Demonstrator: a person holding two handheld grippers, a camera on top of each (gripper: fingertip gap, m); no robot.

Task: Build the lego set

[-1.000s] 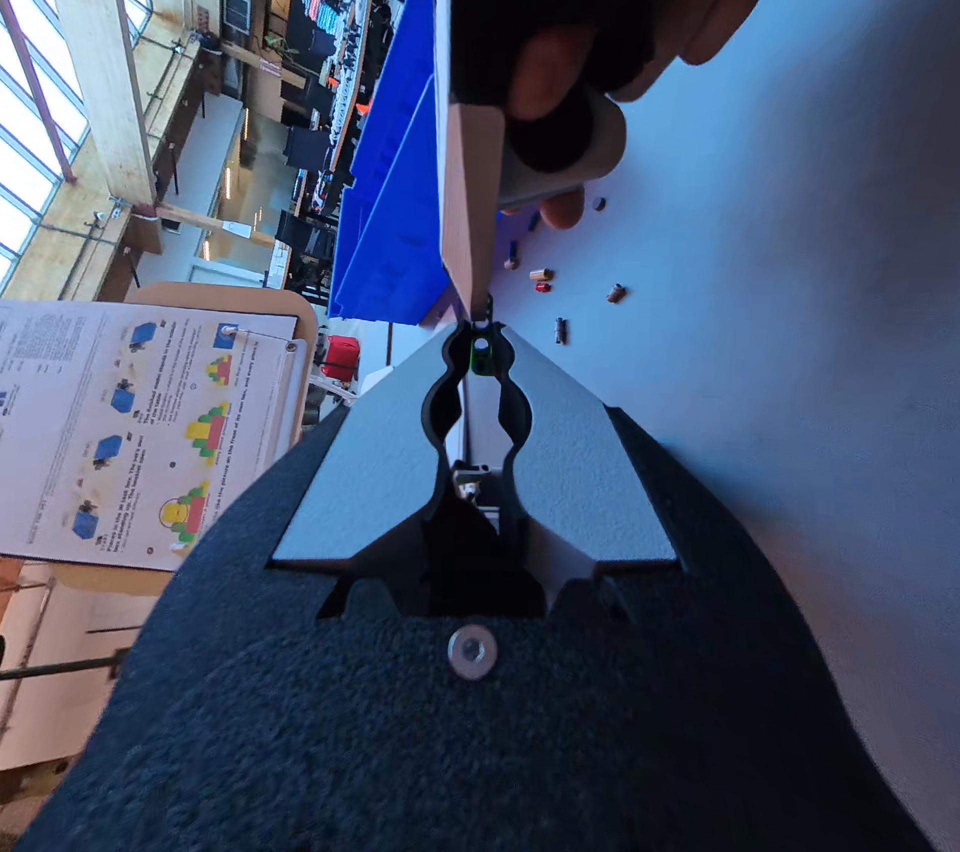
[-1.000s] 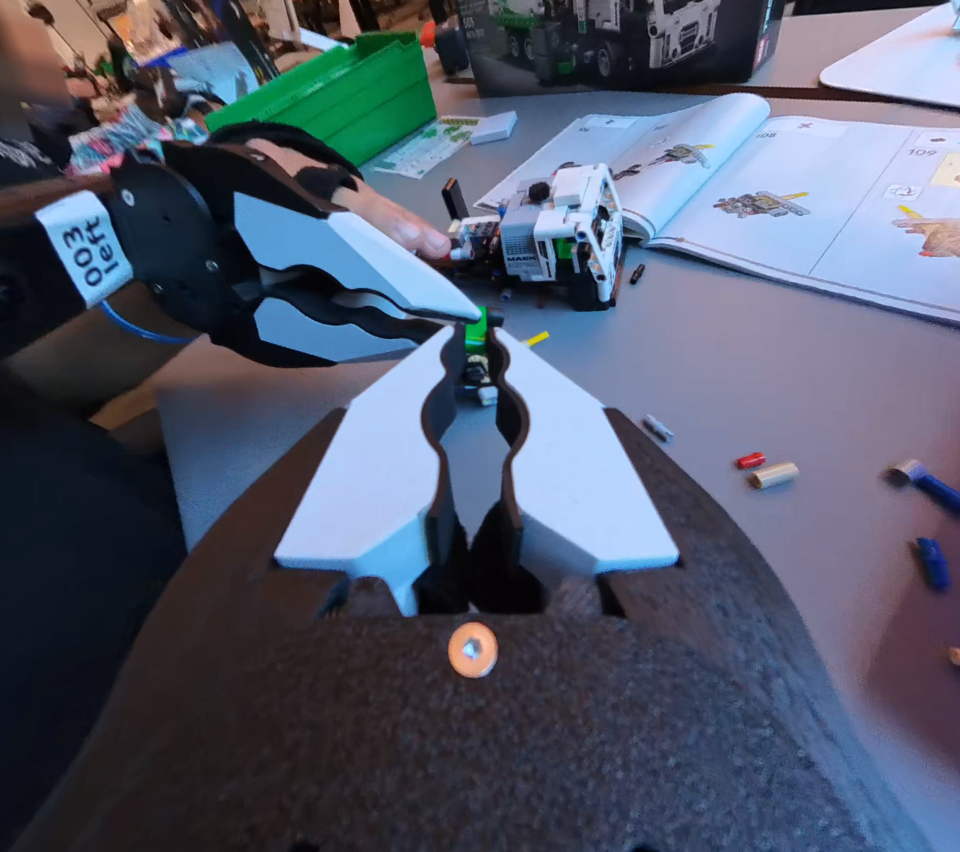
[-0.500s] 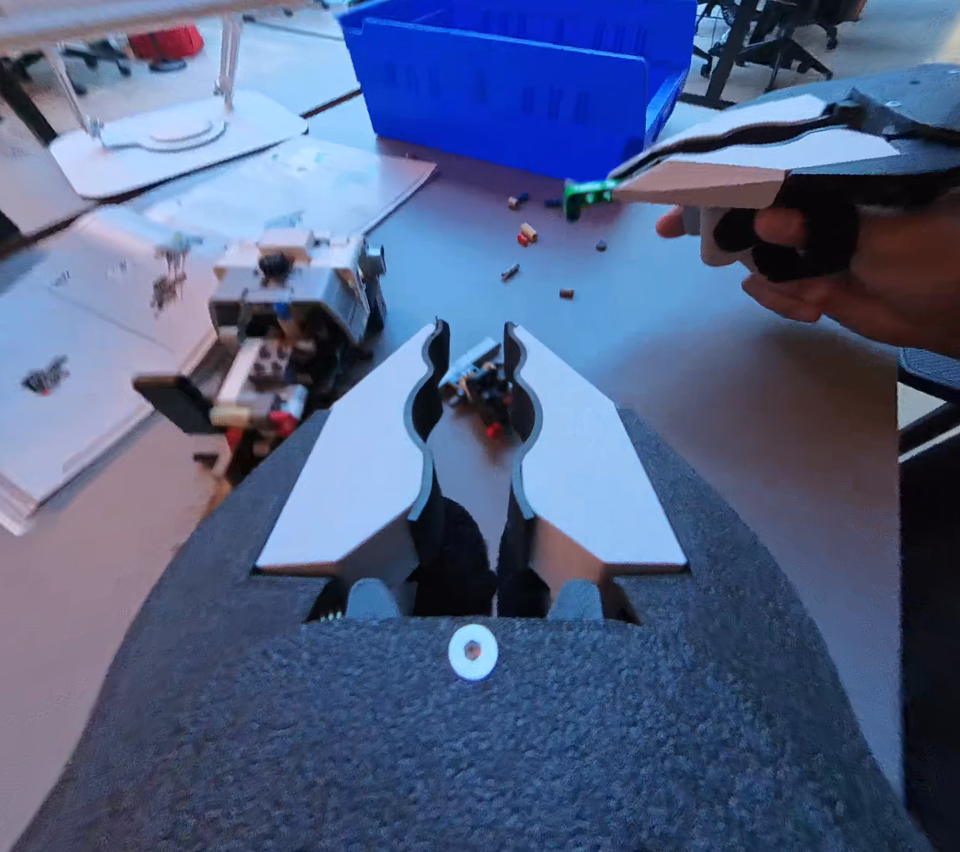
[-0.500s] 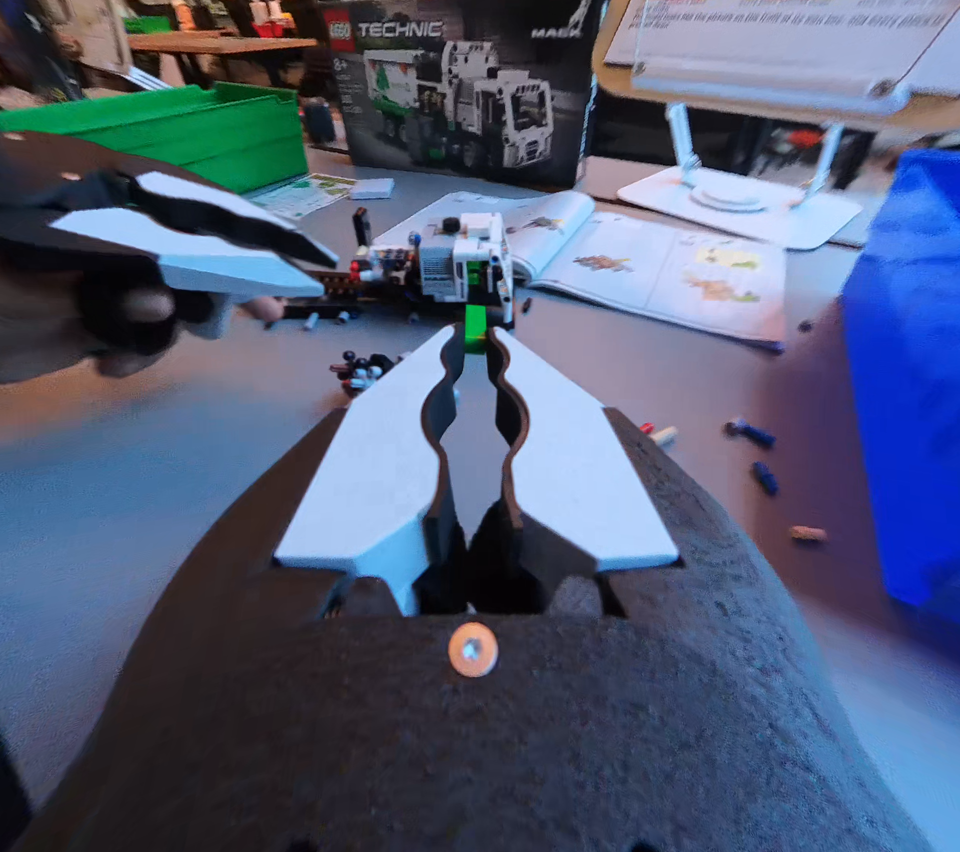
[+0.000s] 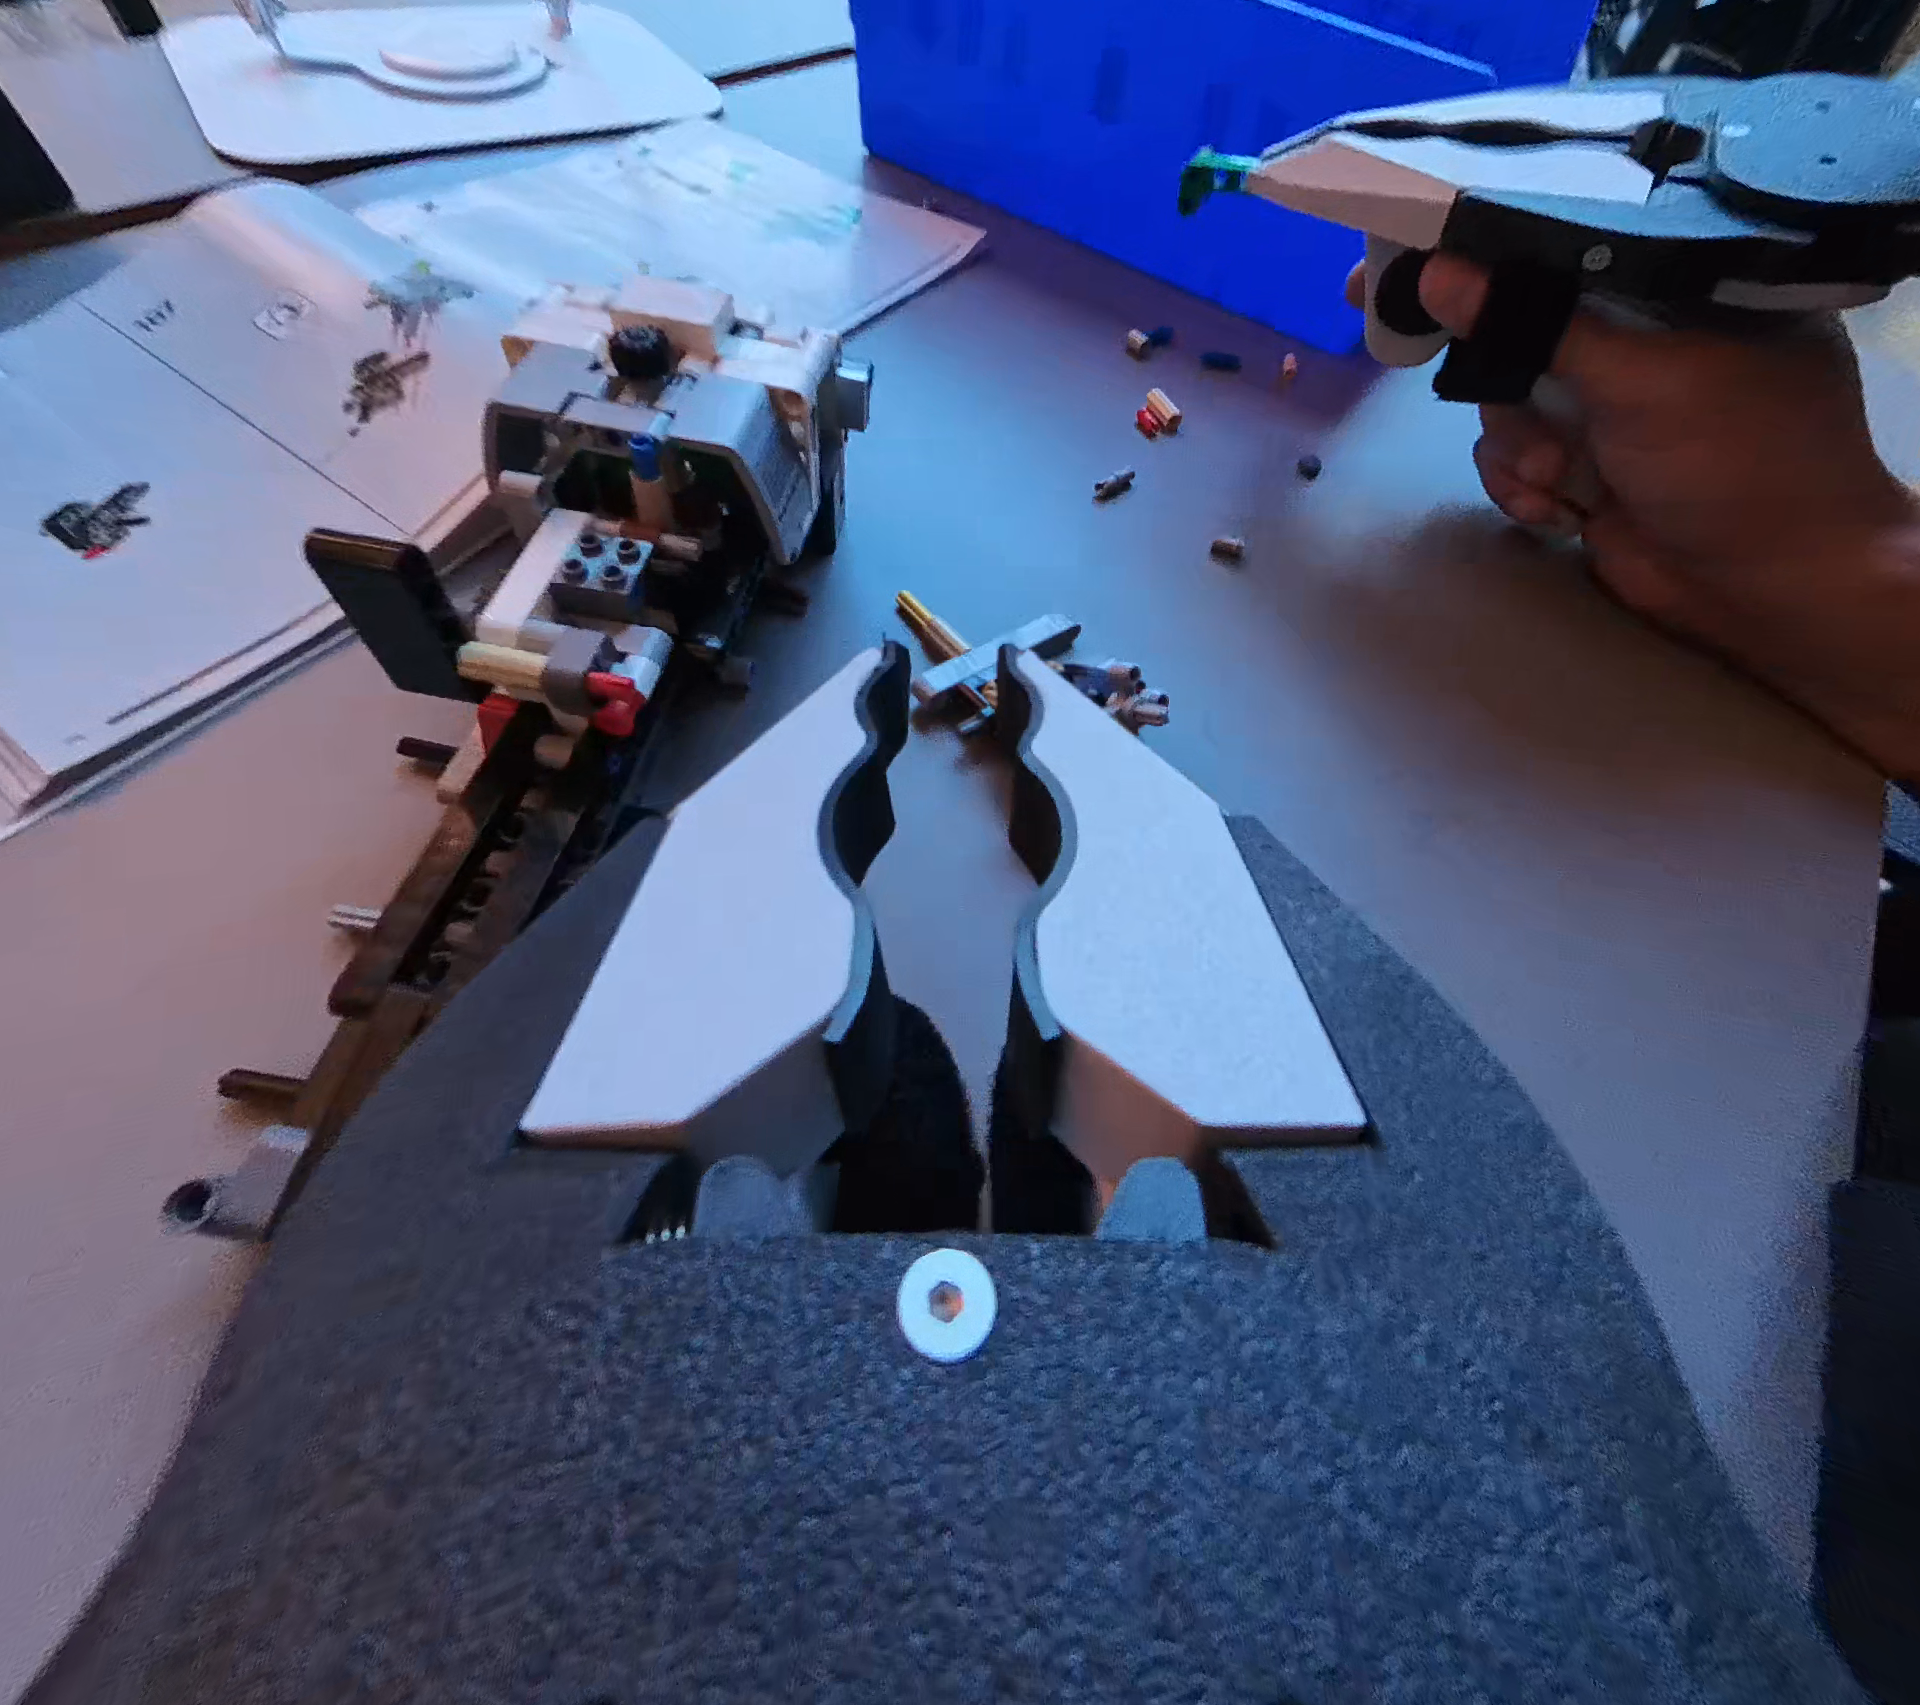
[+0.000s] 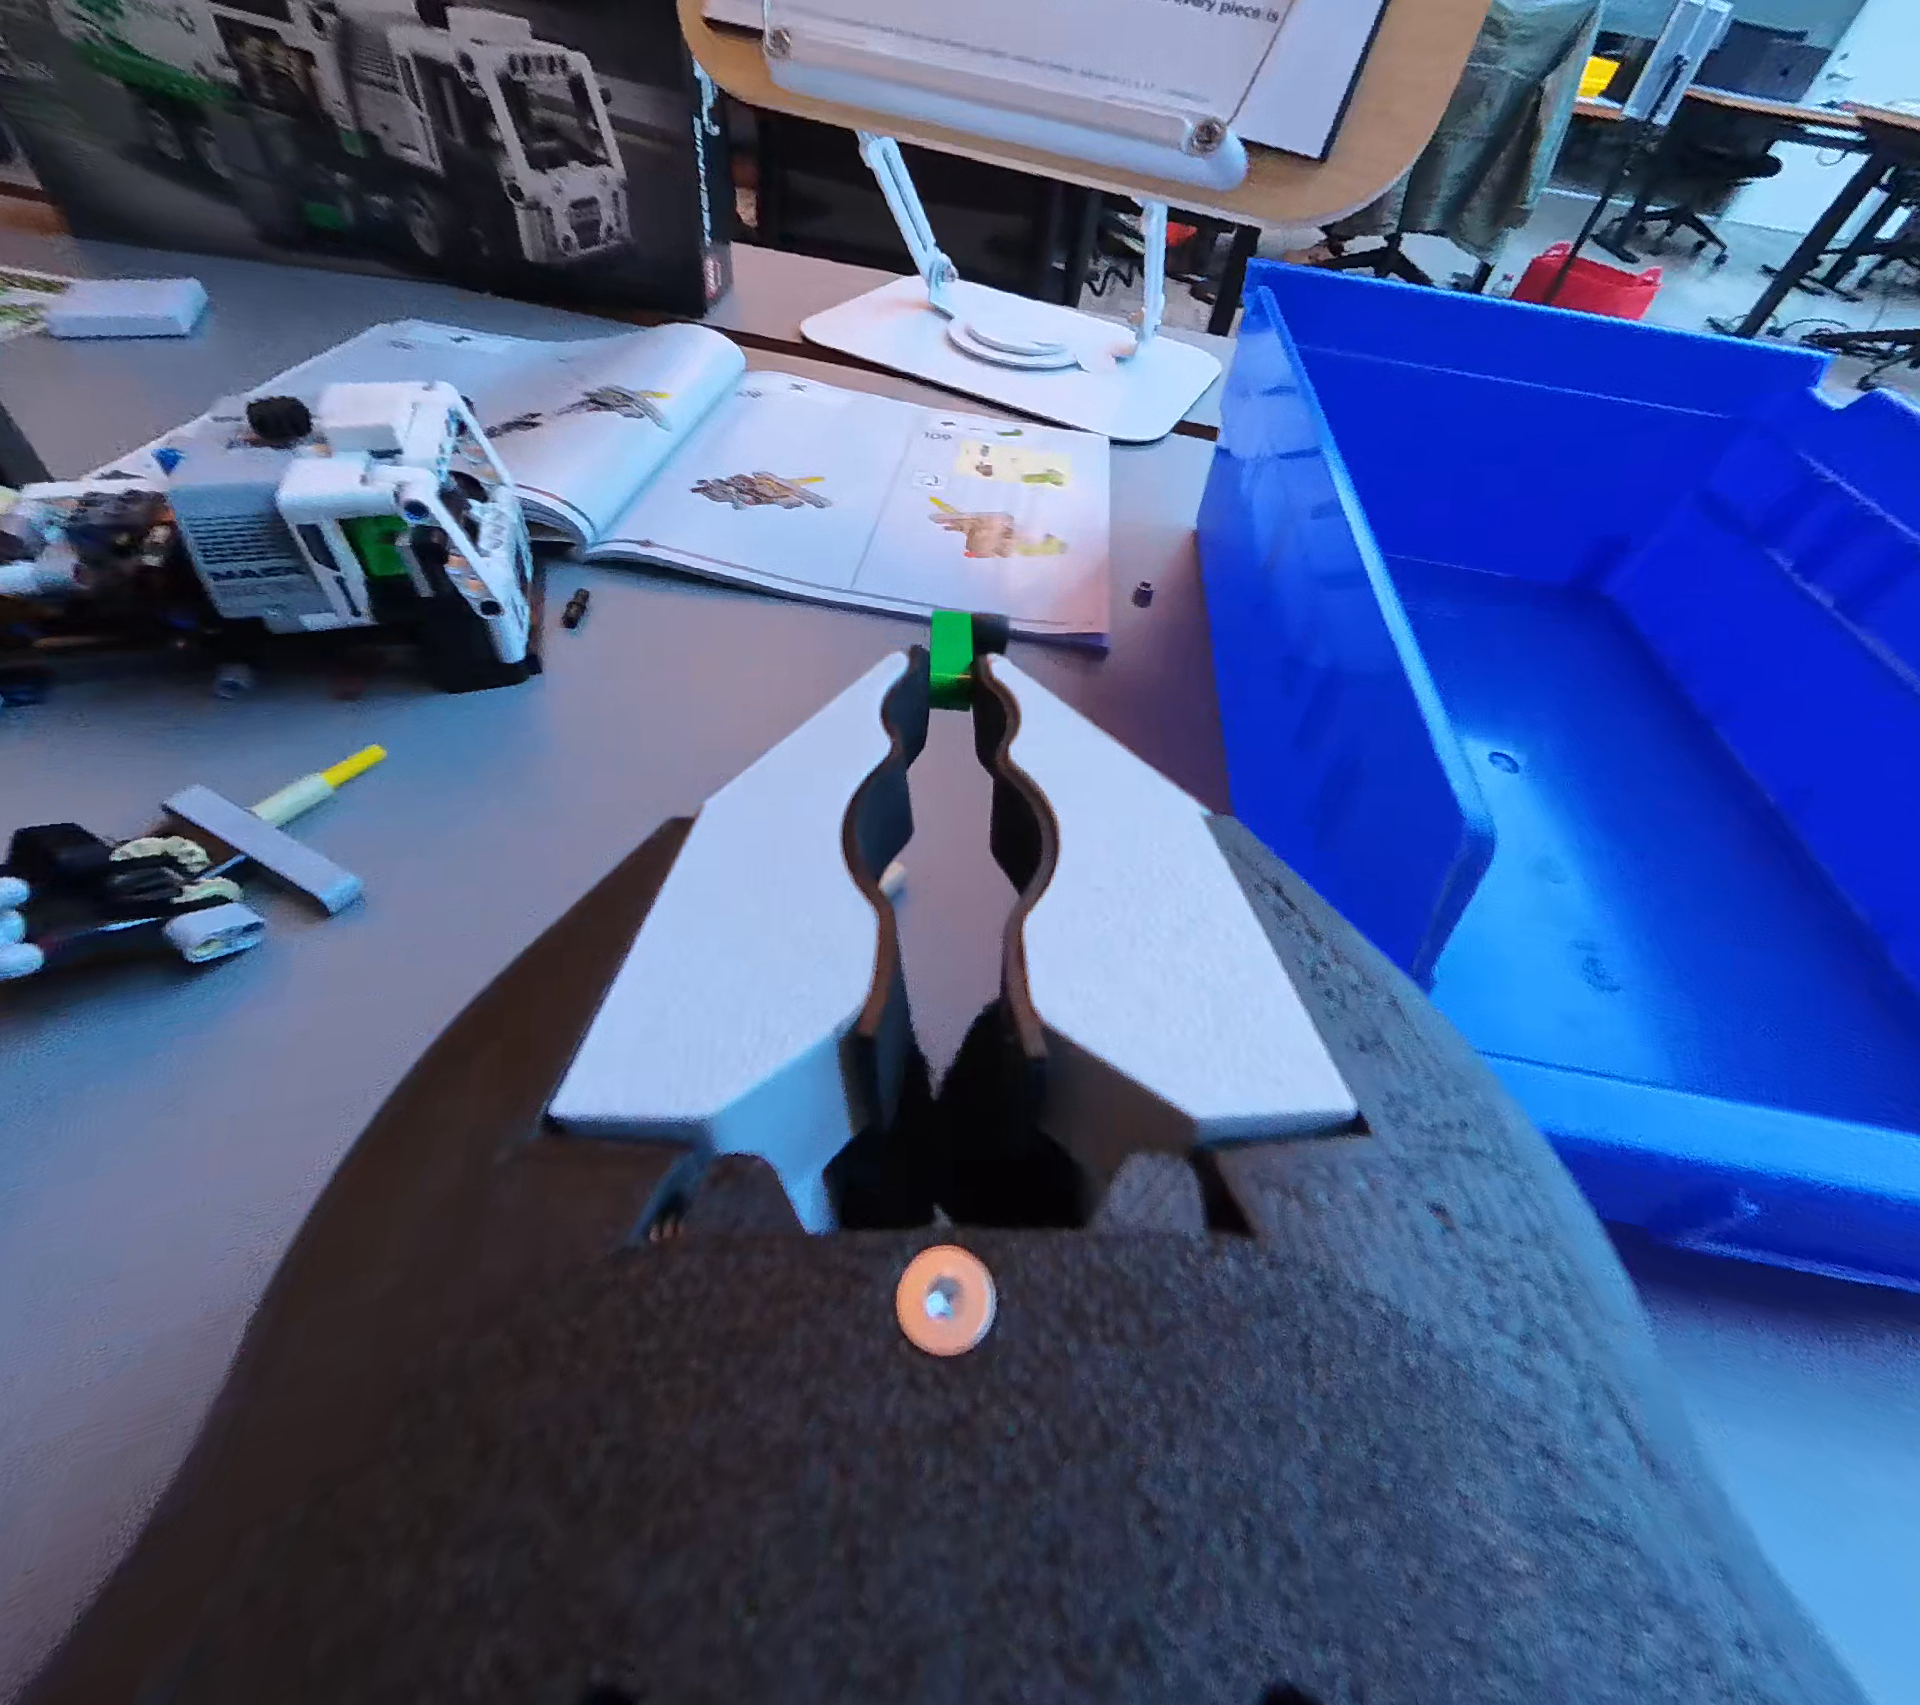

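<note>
The part-built white truck model (image 5: pixel 644 450) stands on the table left of centre; it also shows in the right wrist view (image 6: pixel 343 533). My left gripper (image 5: pixel 948 668) is open and empty, low over a small cluster of loose pieces (image 5: pixel 997 668) with a grey beam and a tan axle. My right gripper (image 6: pixel 948 668) is shut on a small green piece (image 6: pixel 949 658) and holds it in the air near the blue bin. In the left wrist view the right gripper (image 5: pixel 1247 175) shows at the upper right with the green piece (image 5: pixel 1205 178) at its tips.
An empty blue bin (image 6: pixel 1558 720) sits at the right. The open instruction booklet (image 6: pixel 831 471) lies behind the truck, with the set's box (image 6: pixel 343 34) and a sheet stand (image 6: pixel 1018 336) farther back. Small pins (image 5: pixel 1158 414) lie scattered near the bin (image 5: pixel 1143 76). Some 20 cm of space lies between my two pairs of fingers.
The two grippers were together on the green piece; the left let go, swung level and came down over the loose cluster. The right carried the green piece away to the right, toward the bin.
</note>
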